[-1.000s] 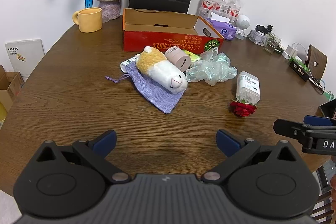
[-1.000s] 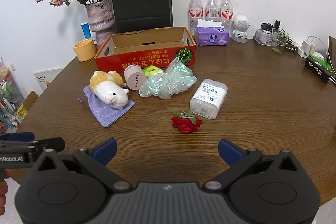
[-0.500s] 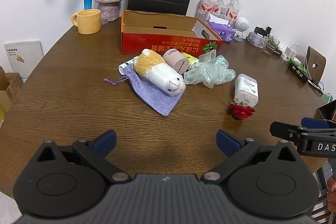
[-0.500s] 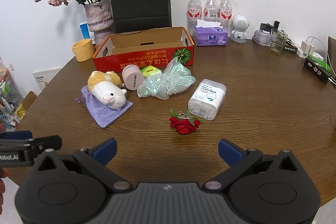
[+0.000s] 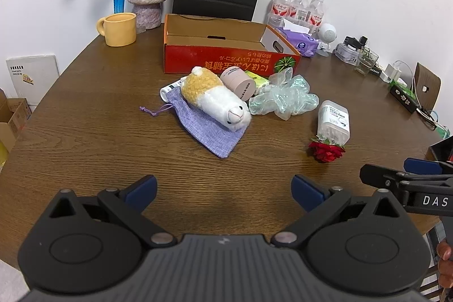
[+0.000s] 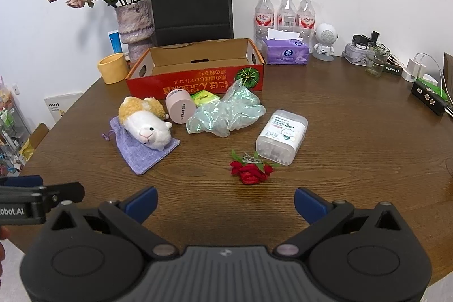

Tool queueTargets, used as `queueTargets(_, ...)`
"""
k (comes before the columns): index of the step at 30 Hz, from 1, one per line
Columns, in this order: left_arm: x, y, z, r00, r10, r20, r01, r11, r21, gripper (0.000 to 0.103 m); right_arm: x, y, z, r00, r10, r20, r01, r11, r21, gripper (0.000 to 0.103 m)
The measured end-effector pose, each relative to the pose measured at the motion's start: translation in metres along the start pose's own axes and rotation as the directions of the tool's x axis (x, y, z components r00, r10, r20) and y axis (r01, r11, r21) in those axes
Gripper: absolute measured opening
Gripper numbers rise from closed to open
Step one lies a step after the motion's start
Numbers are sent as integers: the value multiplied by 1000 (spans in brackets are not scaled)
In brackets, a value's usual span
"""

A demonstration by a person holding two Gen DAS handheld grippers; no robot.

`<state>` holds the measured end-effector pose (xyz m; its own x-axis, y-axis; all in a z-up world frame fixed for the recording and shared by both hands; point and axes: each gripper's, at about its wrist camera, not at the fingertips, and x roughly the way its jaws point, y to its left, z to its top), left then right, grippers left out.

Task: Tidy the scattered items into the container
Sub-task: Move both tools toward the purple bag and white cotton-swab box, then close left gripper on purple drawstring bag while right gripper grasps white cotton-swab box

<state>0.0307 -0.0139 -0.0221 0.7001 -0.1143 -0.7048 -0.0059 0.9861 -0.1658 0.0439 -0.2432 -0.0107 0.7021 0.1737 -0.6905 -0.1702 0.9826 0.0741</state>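
An open red cardboard box stands at the back of the round wooden table. In front of it lie a plush alpaca on a purple pouch, a pink jar, a green packet, a crumpled clear bag, a cotton swab box and a red rose. My left gripper and right gripper hover open and empty over the near table edge.
Behind the box stand a vase of flowers, a yellow mug, a black paper bag, water bottles, a purple tissue pack, a small white robot figure and a glass. Chargers and cables line the right edge.
Both grippers have drawn back slightly from the items, which sit a little farther and higher in view. Nothing on the table has moved.
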Motion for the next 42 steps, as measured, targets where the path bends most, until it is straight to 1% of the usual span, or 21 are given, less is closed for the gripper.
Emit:
queueTargets(11,9,4,6,1000,17,16,-16,1000,-24,103,4,0,1,1000,-3,13,3,1000,-3,103)
queueTargets(14,11,5,7,1000,20,24,-19,999,-32,103,8,-2,2,1000,3,8,-3,1000,5,103)
queueTargets(22,24,12,9,999,23,28,-21,998,-60,103,24,-11,6,1000,-13,18,12,999,43,103)
queueTargets(31,44,19,9,999,36,11,-35,996,-78,103,45,-21,6,999,-32,22,30,996,78,103)
queueTargets(36,56,22,8,999,29,-25,-31,996,-87,103,57,-27,6,999,-40,19,38,994,98,103)
queueTargets(42,64,25,8,999,37,-21,-38,995,-87,103,64,-27,5,999,-33,20,30,995,97,103)
